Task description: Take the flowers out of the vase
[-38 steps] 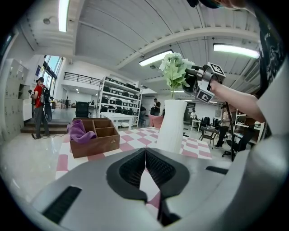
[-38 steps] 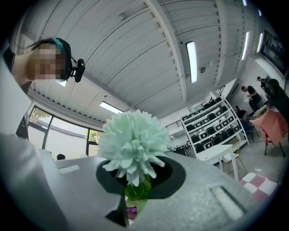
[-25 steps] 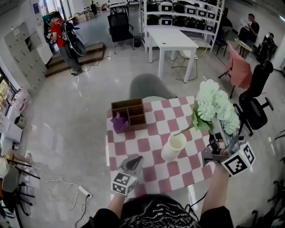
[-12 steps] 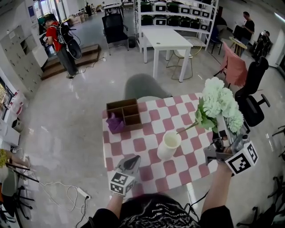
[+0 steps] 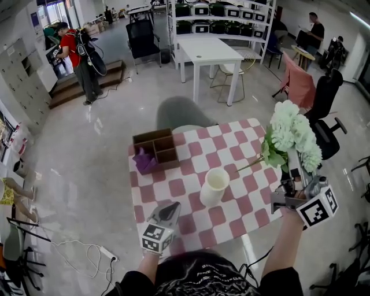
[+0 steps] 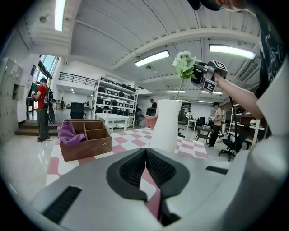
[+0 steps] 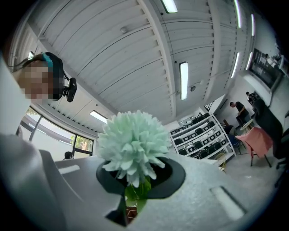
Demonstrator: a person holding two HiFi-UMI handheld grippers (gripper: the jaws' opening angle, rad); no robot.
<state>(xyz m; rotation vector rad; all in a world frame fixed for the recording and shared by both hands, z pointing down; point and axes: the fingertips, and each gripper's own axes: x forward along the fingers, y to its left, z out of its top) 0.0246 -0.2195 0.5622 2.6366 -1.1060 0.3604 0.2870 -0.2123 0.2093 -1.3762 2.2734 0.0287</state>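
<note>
Pale-green pompom flowers (image 5: pixel 292 136), leafy and thin-stemmed, tight in the right claw (image 5: pixel 296 176)'s grip; left claw (image 5: pixel 169 213) fully together, empty.

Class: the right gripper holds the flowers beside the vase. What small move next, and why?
Probably carry the flowers a little away from the vase: the right gripper is shut on their stem, whose tip seems just outside the rim.

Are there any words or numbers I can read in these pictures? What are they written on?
No words or numbers can be read anywhere.
Left marker cube: black-and-white square patterns only, no letters.
Right marker cube: the same kind of pattern, no letters.
Wooden box: a tiny mark on its front, too small to read.
Shelf bins: white labels, too small to read.
</note>
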